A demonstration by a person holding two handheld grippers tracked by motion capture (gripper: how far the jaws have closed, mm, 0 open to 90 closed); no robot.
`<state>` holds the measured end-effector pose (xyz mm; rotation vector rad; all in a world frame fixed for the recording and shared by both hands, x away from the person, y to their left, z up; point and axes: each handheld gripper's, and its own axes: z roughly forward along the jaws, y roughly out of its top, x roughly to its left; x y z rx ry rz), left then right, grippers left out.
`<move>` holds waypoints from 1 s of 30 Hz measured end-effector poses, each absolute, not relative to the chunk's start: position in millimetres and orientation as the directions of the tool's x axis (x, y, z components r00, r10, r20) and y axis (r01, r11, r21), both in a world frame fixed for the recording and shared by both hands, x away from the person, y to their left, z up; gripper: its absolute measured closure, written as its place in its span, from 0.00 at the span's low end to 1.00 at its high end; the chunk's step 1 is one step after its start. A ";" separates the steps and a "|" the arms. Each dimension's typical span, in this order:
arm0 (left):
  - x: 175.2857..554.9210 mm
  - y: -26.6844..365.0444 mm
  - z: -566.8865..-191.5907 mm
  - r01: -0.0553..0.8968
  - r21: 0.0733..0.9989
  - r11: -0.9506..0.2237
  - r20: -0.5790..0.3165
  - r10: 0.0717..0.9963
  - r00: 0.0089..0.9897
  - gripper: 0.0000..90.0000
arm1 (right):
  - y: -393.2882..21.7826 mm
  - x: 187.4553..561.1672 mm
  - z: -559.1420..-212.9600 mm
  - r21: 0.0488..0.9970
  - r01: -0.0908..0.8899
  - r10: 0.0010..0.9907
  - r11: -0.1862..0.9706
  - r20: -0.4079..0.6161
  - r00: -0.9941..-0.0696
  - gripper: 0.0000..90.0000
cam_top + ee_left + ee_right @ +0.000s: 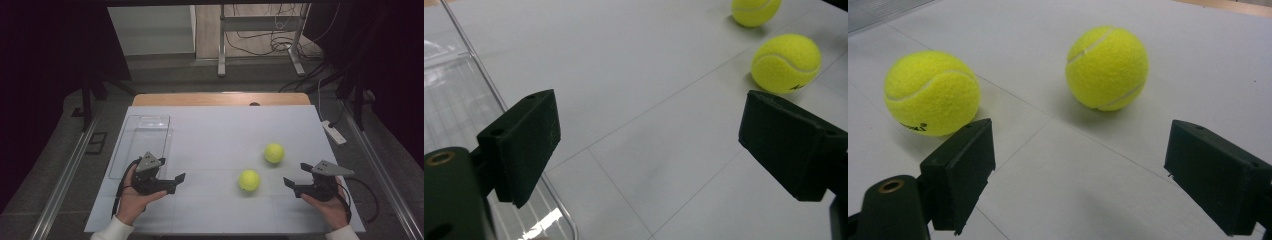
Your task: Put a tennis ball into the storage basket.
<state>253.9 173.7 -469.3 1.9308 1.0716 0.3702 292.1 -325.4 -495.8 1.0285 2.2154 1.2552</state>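
Right now, two yellow balls are sitting on the white counter, toward its right side. The near ball (pixel 249 180) is lying closer to the front edge, and the far ball (pixel 274 153) is lying a bit behind it and nearer the right edge. They are close to each other but not touching. A clear tray (pixel 141 145) is waiting along the left edge of the counter, and nothing is lying in it.

The right gripper (pixel 292 186) is hanging near the front right corner, just beside the near ball, with its jaws spread wide and holding nothing. In the right gripper view both balls are sitting ahead of the jaws, the near ball off to the left. The left gripper (pixel 176 181) is hanging by the front end of the tray, jaws wide apart too, and gripping nothing.

It looks like the job is putting the balls into the tray. To do this well, the right gripper should be turning a little toward the near ball, so the ball sits right in the middle between the jaws. It should be going low, then squeezing slowly around the fat middle. A bump from one jaw could be sending the ball rolling away.
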 end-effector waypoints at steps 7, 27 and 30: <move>259.8 168.1 -465.7 0.540 0.801 -0.257 -0.155 0.783 0.603 0.11 | -325.3 292.2 -496.4 0.853 0.404 0.755 0.329 0.019 -0.655 0.15; 271.5 155.7 -456.5 0.520 0.817 -0.249 -0.172 0.755 0.632 0.11 | -325.6 293.3 -496.9 0.852 0.403 0.756 0.334 0.013 -0.654 0.15; 273.3 152.9 -454.9 0.518 0.818 -0.250 -0.173 0.752 0.636 0.11 | -325.6 293.5 -497.0 0.852 0.404 0.757 0.334 0.012 -0.653 0.15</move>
